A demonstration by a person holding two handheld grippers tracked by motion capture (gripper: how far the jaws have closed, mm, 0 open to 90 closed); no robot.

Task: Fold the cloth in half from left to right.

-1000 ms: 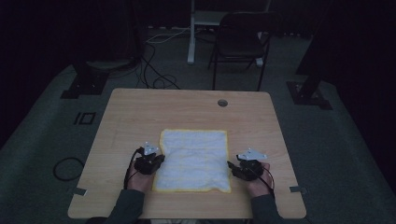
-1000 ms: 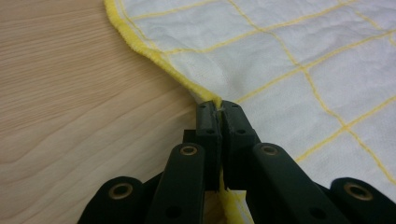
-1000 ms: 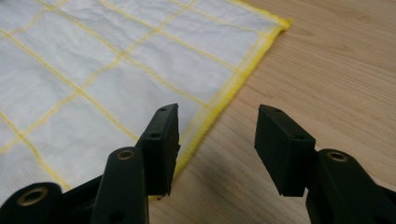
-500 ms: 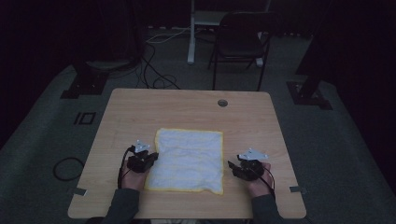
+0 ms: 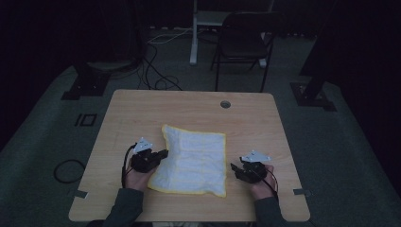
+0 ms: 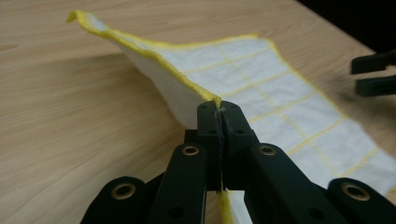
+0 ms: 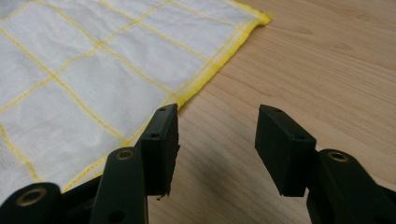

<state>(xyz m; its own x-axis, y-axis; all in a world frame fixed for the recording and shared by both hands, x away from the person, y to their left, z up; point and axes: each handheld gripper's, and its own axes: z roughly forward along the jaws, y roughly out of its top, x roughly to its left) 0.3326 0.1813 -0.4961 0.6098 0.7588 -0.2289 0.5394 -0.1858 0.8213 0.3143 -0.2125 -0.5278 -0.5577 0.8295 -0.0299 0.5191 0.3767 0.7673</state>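
Jaws of the left gripper [image 6: 219, 109] are clamped on the cloth's [image 5: 194, 158] yellow hem, holding that edge off the surface [image 5: 189, 106], likely to fold it; the right gripper [image 7: 217, 140], jaws apart, waits beside the opposite edge

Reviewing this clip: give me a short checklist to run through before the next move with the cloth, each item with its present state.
1. Left gripper shut on the cloth edge: ok.
2. Pinched edge raised off the table: ok.
3. Right gripper gripping the cloth: not ok, jaws open, beside the yellow hem.
4. Rest of cloth flat on the table: ok.
5. Grip secure enough for a fold: cannot tell.
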